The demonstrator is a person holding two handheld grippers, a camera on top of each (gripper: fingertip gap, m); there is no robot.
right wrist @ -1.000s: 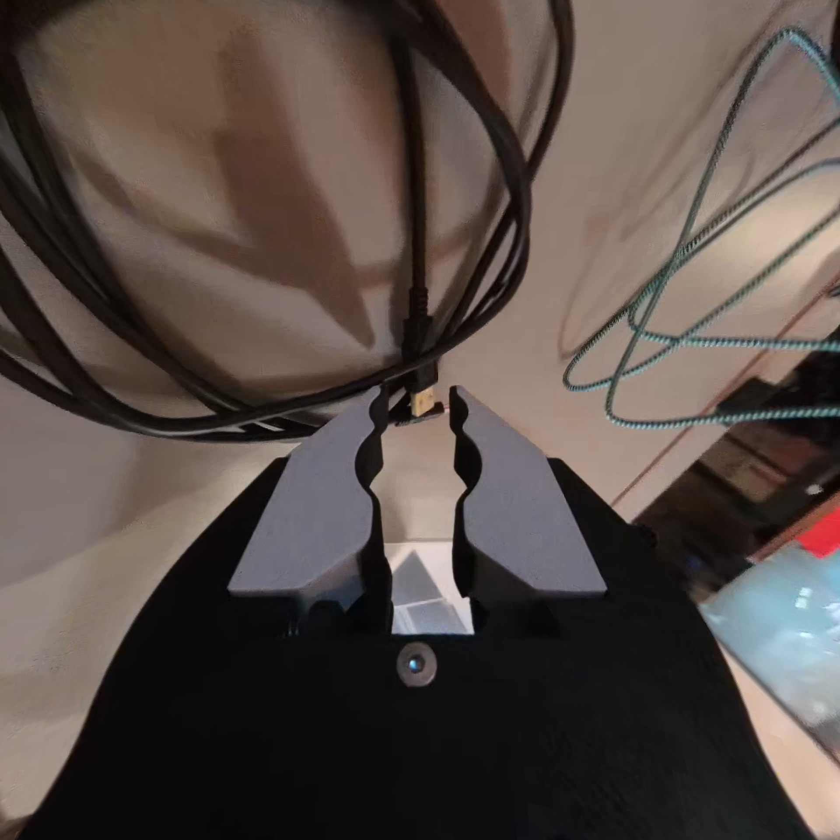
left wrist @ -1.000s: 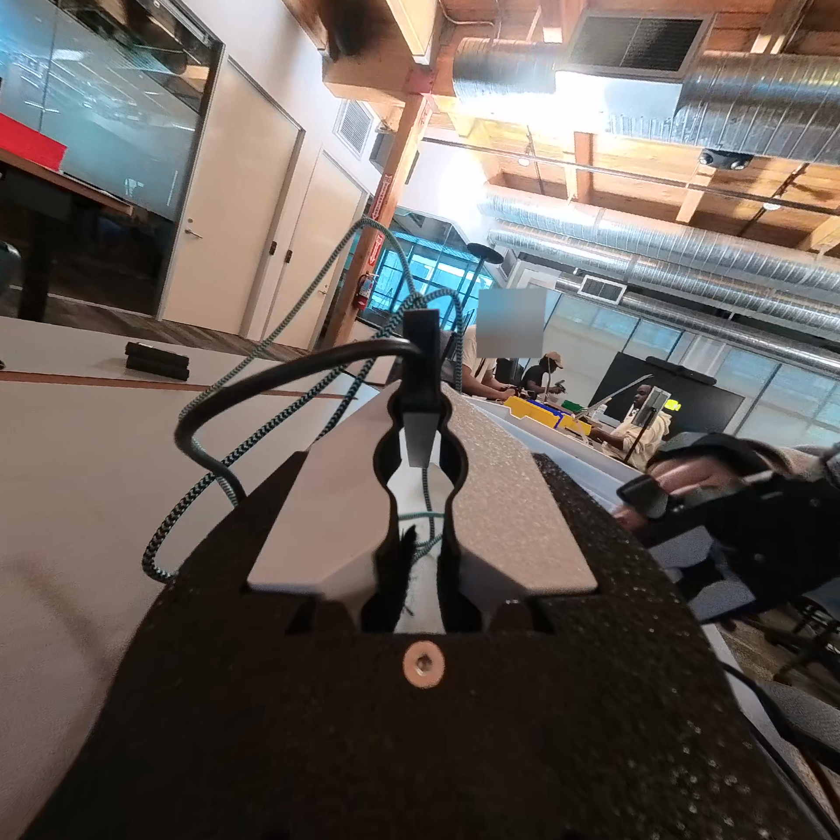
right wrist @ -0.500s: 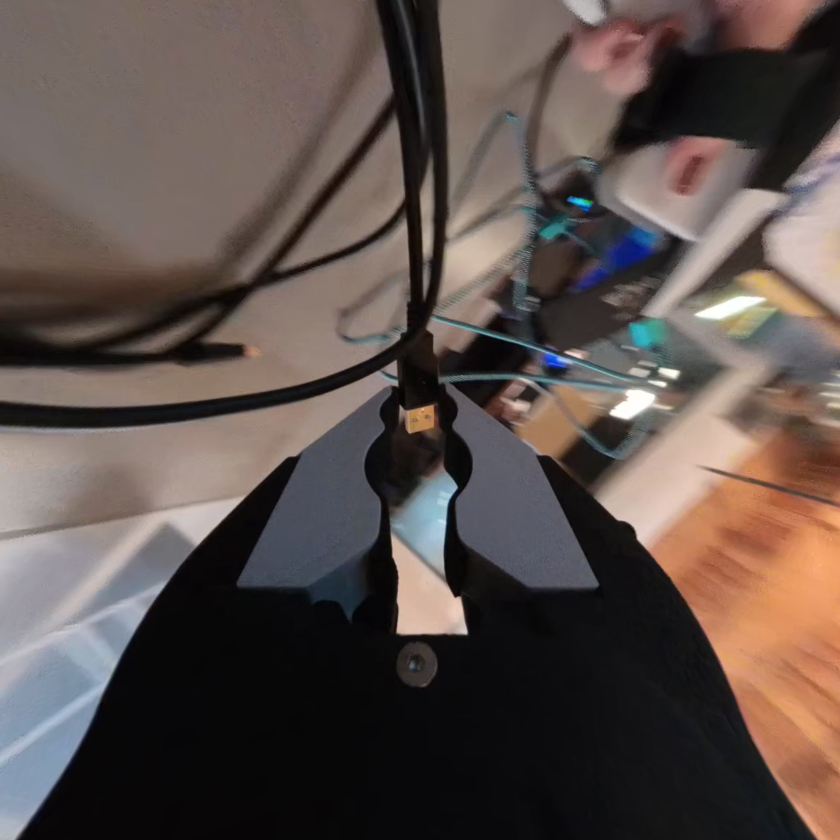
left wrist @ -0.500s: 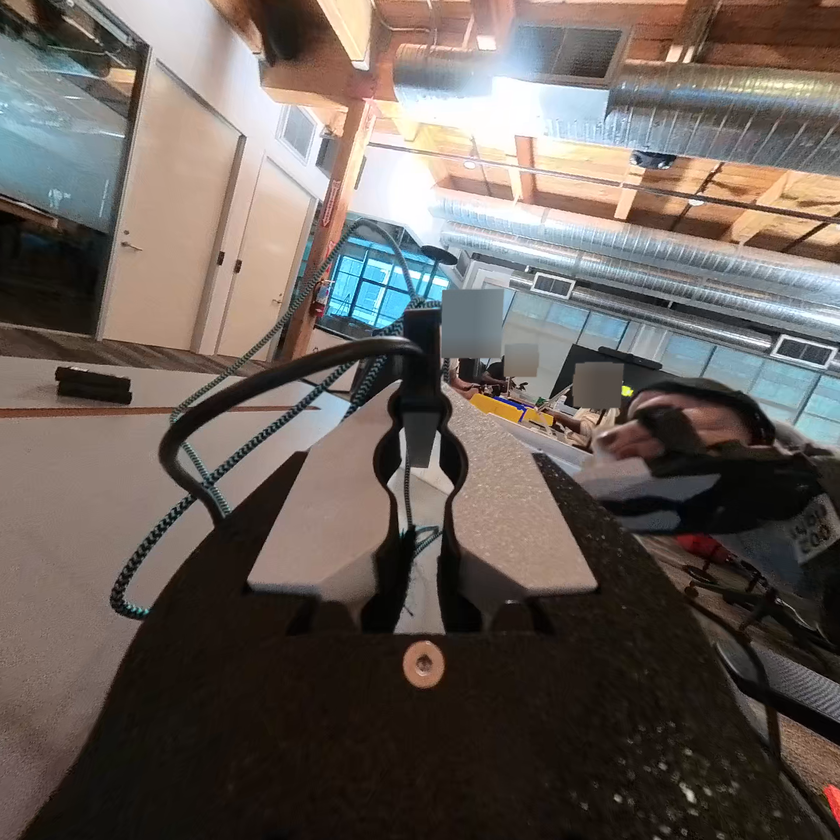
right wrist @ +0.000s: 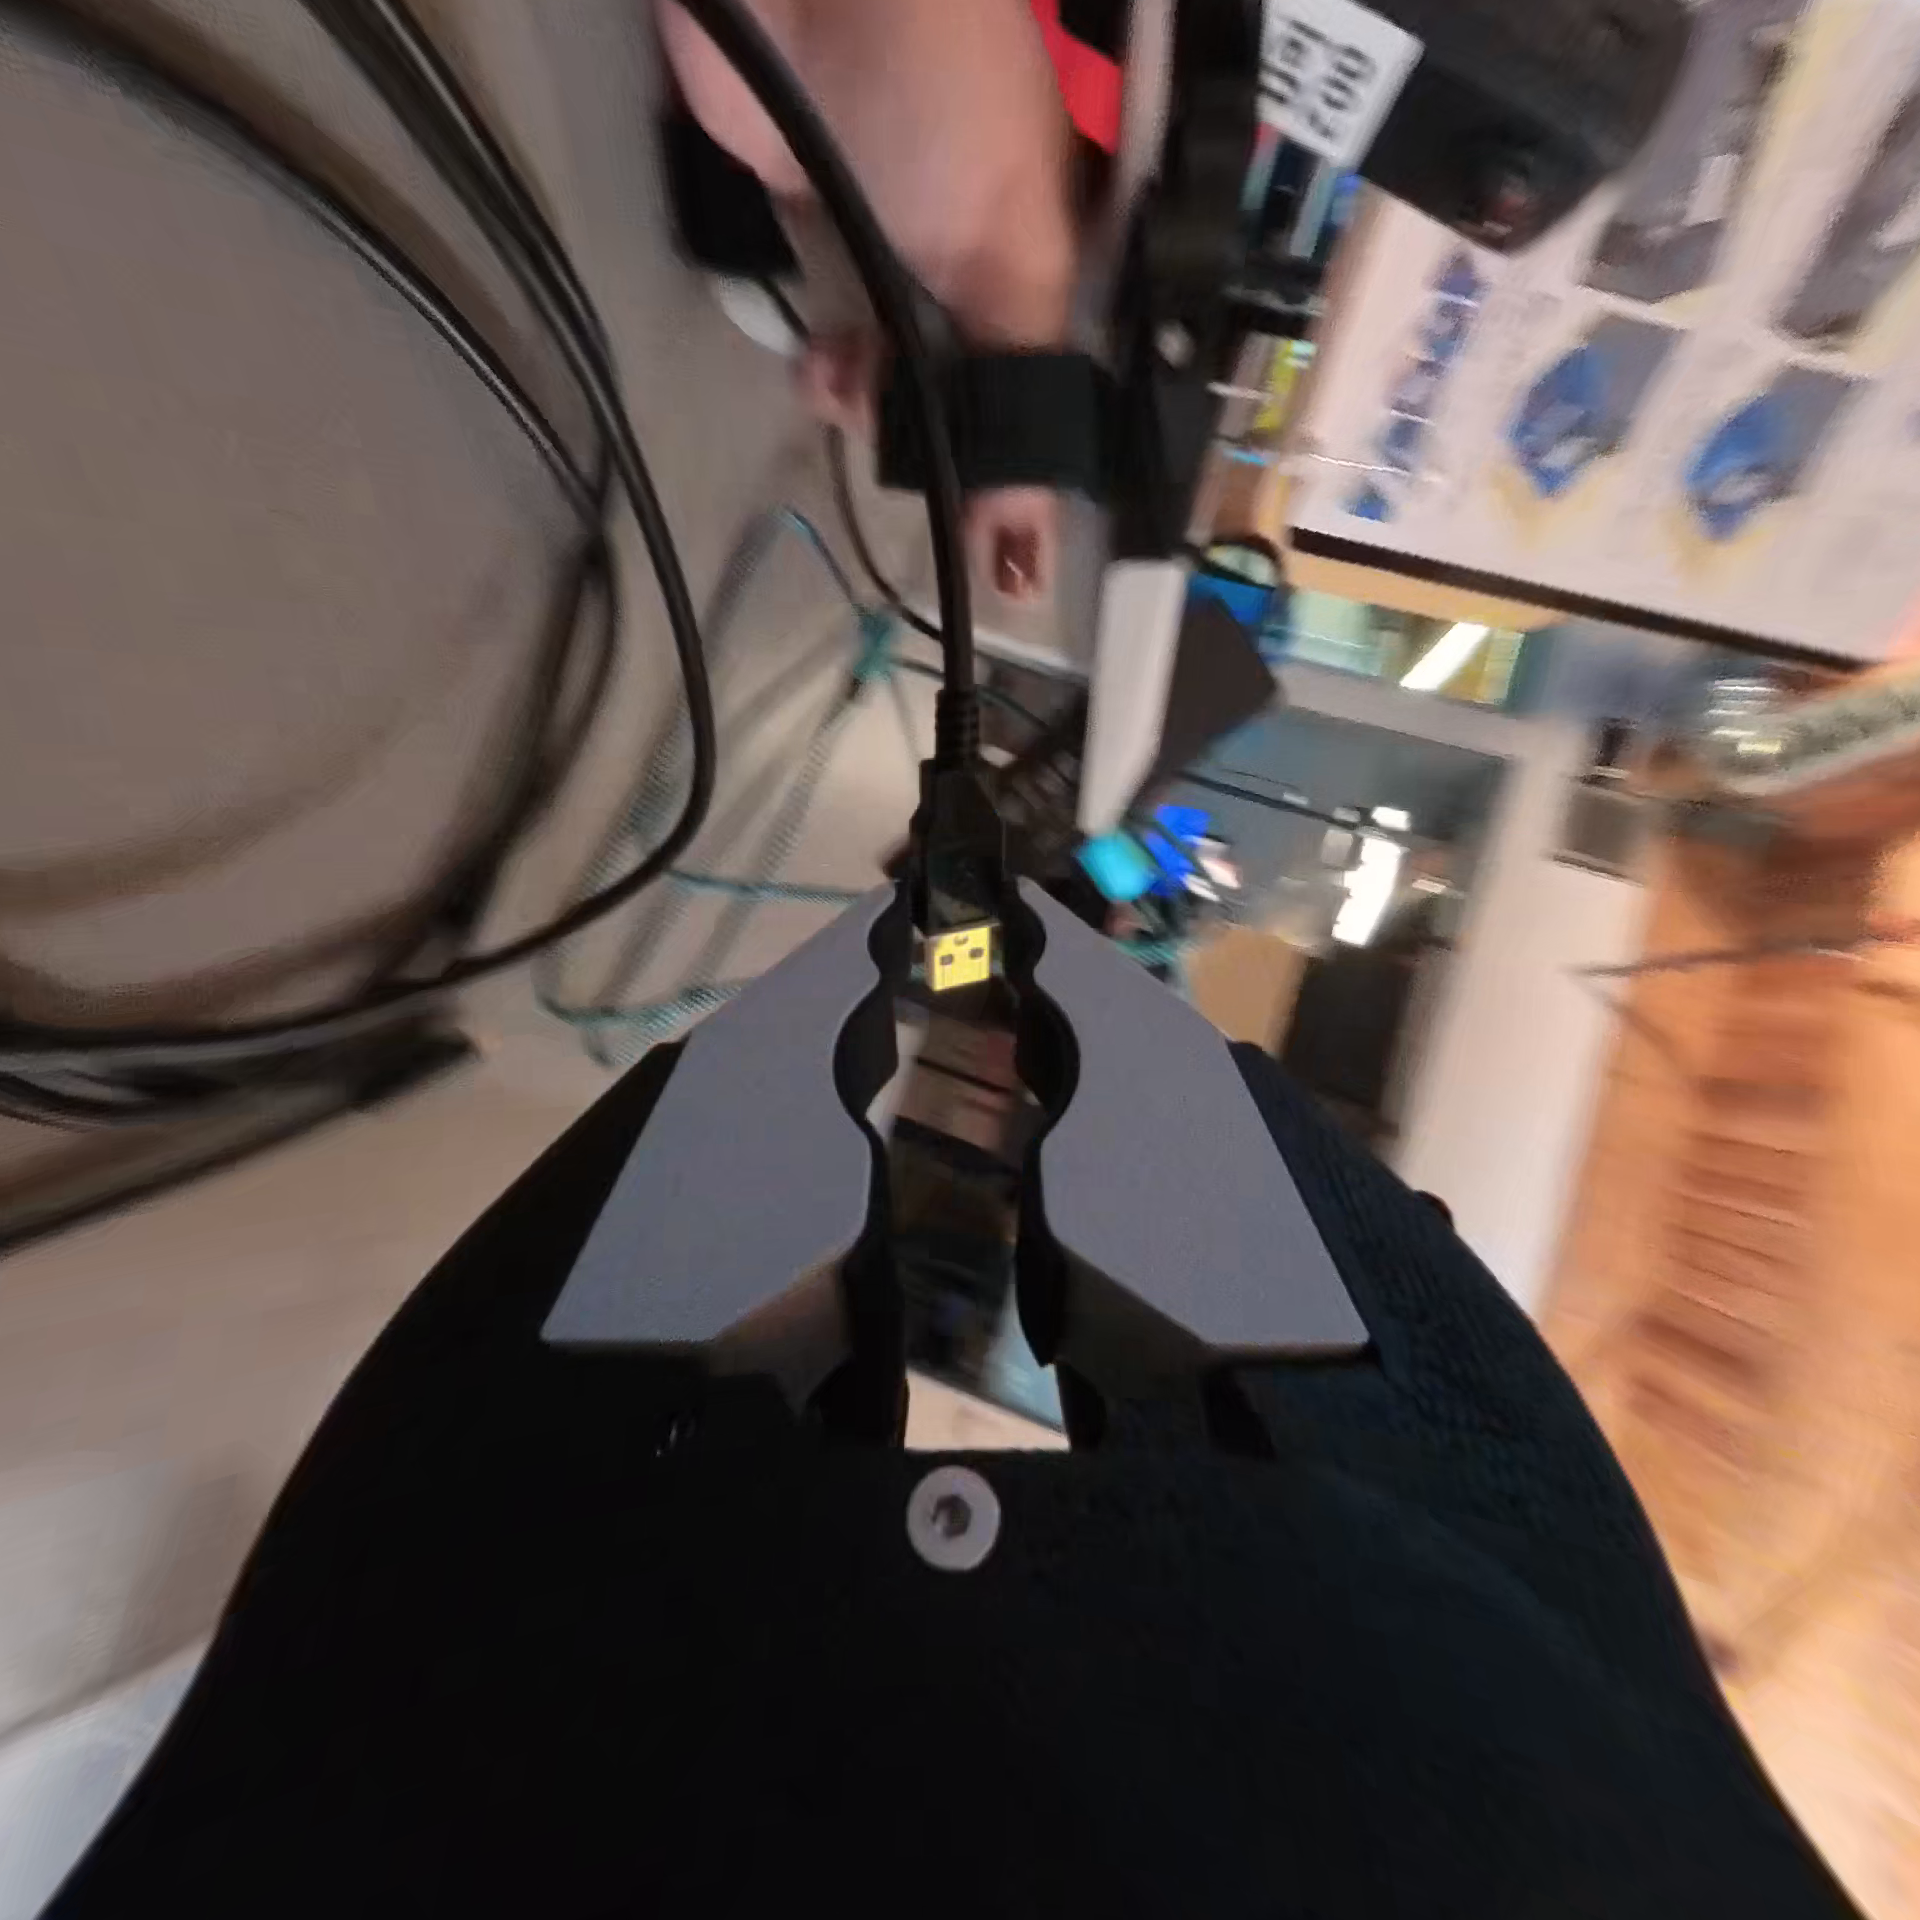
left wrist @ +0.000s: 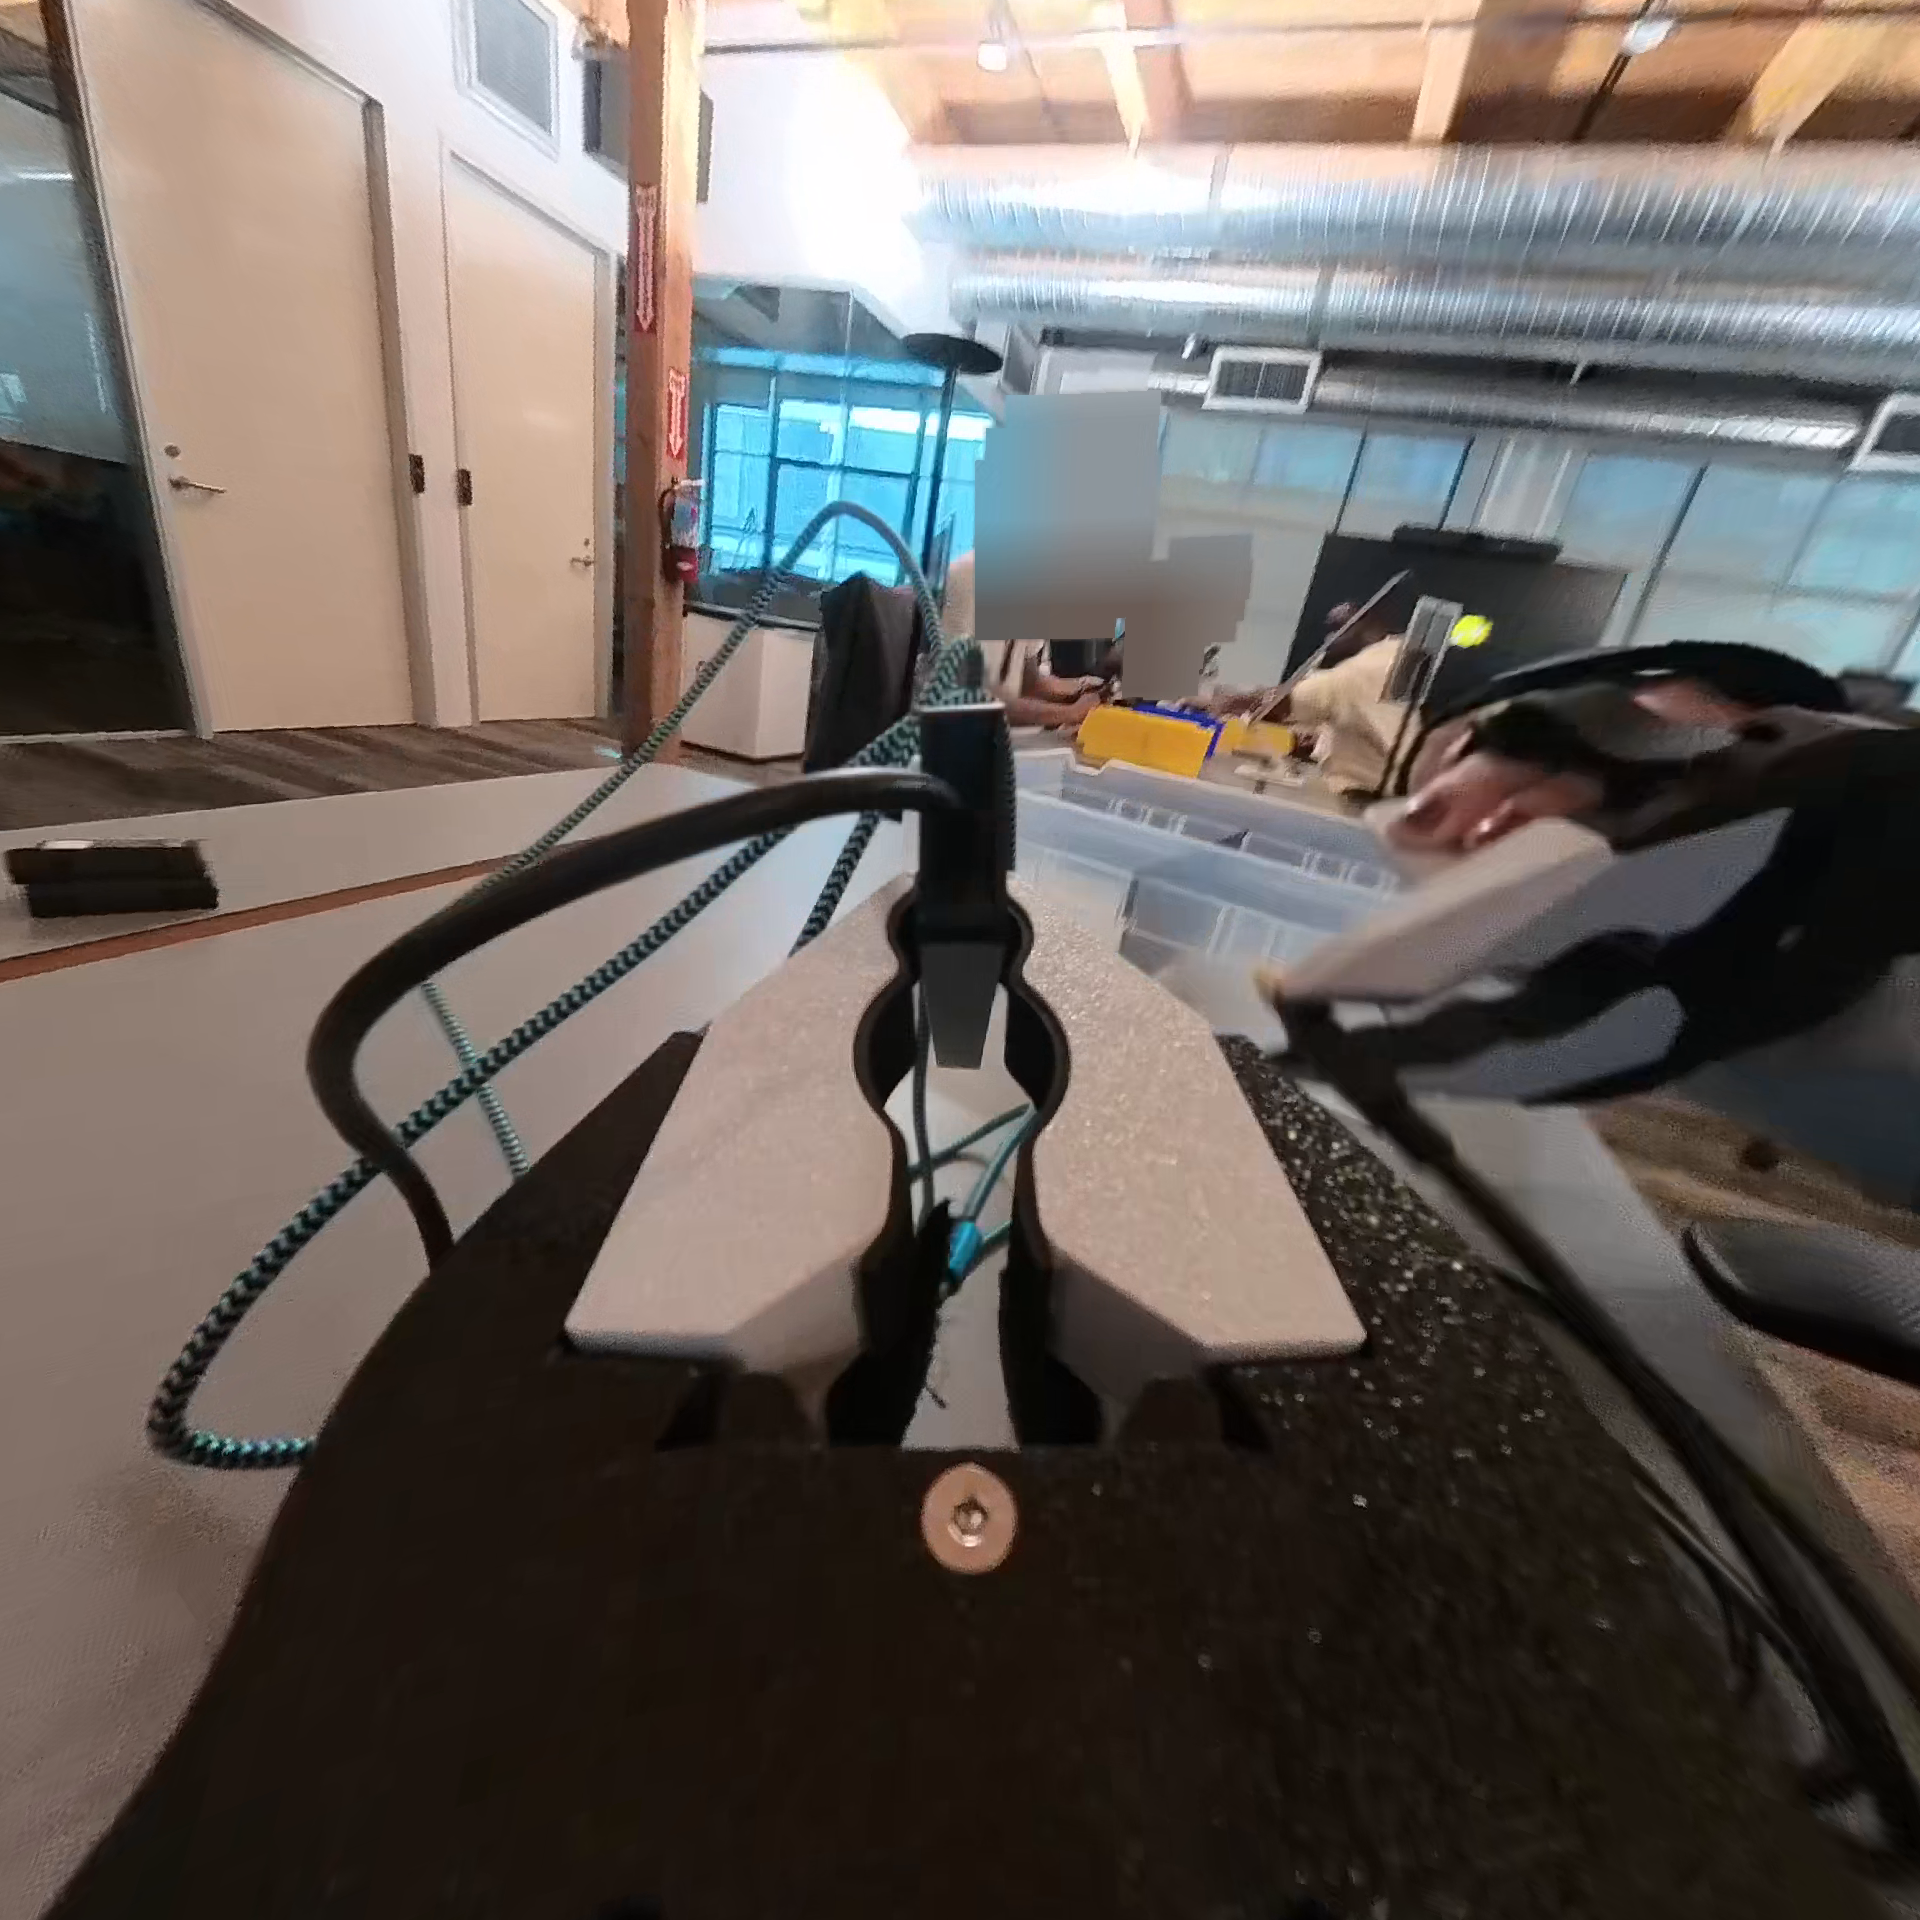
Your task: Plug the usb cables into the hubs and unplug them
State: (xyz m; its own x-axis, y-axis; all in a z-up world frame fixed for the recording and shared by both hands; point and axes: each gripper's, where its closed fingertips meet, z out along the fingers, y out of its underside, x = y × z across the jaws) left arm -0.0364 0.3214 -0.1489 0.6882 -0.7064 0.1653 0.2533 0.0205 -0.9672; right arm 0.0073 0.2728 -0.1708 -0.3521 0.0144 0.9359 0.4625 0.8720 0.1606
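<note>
In the left wrist view my left gripper [left wrist: 961, 920] is shut on a thin black hub [left wrist: 964, 821], held upright above the table. A black cable [left wrist: 499, 883] loops out of the hub to the left, and a teal braided cable [left wrist: 644, 977] hangs by it. My right gripper [left wrist: 1340, 982] comes in from the right in a gloved hand. In the right wrist view my right gripper [right wrist: 961, 925] is shut on a black USB plug [right wrist: 961, 862] with a gold end pointing back at the camera. The left gripper's white finger [right wrist: 1127, 675] and the hub [right wrist: 1221, 675] are just beyond, blurred.
The pale table [left wrist: 156, 1122] runs left, with a flat black device [left wrist: 109, 878] at its far side. A clear plastic bin [left wrist: 1195, 842] sits behind the hub. People and yellow bins [left wrist: 1148, 732] are at far desks. Black cable loops [right wrist: 623, 540] lie on the table.
My right gripper shut on the USB plug, lifted it off the table and swung toward the left gripper. The left gripper kept the hub and turned a little.
</note>
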